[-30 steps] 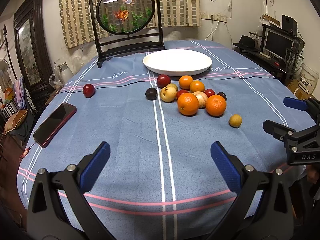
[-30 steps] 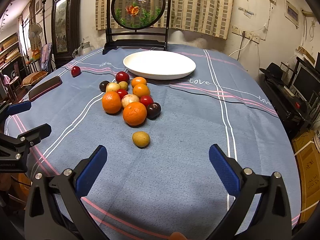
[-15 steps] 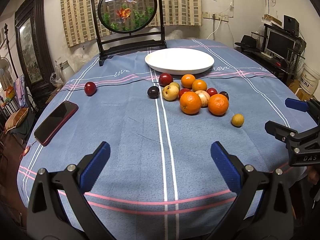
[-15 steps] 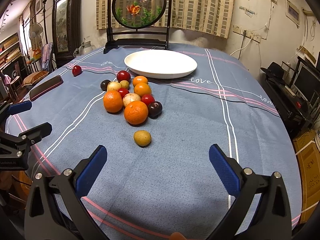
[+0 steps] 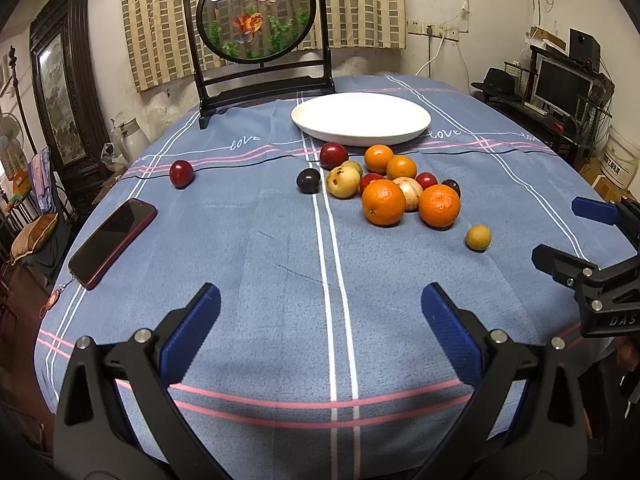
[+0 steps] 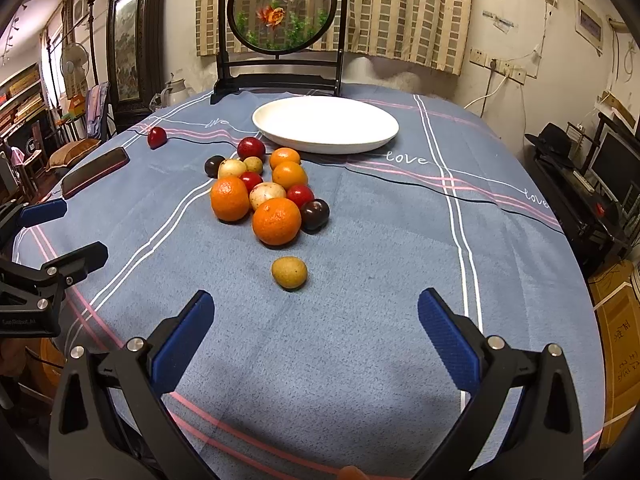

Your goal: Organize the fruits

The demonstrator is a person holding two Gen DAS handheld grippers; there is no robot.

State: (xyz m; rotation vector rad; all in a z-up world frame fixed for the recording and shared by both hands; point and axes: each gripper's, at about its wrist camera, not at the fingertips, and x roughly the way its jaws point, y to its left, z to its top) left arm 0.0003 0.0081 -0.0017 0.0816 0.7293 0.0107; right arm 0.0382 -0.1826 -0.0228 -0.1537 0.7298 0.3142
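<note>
Both grippers are hovering above the near part of the blue tablecloth (image 5: 240, 240), well short of the fruit. The left gripper (image 5: 320, 312) is holding its fingers spread wide with nothing between them; the right gripper (image 6: 316, 316) is doing the same.

The white plate (image 6: 384, 136) is serving as the landmark. It is sitting empty, so none of the task appears done. The fruit cluster (image 6: 264, 192) is lying just in front of the plate: oranges, red and dark plums and pale yellowish fruits are crowding together, several touching. A small yellow fruit (image 6: 289, 272) is lying apart, nearer to the grippers than the cluster and roughly in line with the open right jaws. A red plum (image 5: 181, 173) is resting alone, well to the left of the plate. A phone (image 5: 112, 242) is lying further left and nearer, close to the table edge.

The spread jaws are probably being kept ready for a first pick. The isolated yellow fruit is offering the easiest approach, since bare cloth is surrounding it on all sides. The clustered pieces are leaving little finger room, and a nudge is likely to set the round fruits rolling. A framed goldfish screen (image 5: 260, 20) is standing behind the plate, limiting overshoot there. The cloth to the right of the plate is remaining open.
</note>
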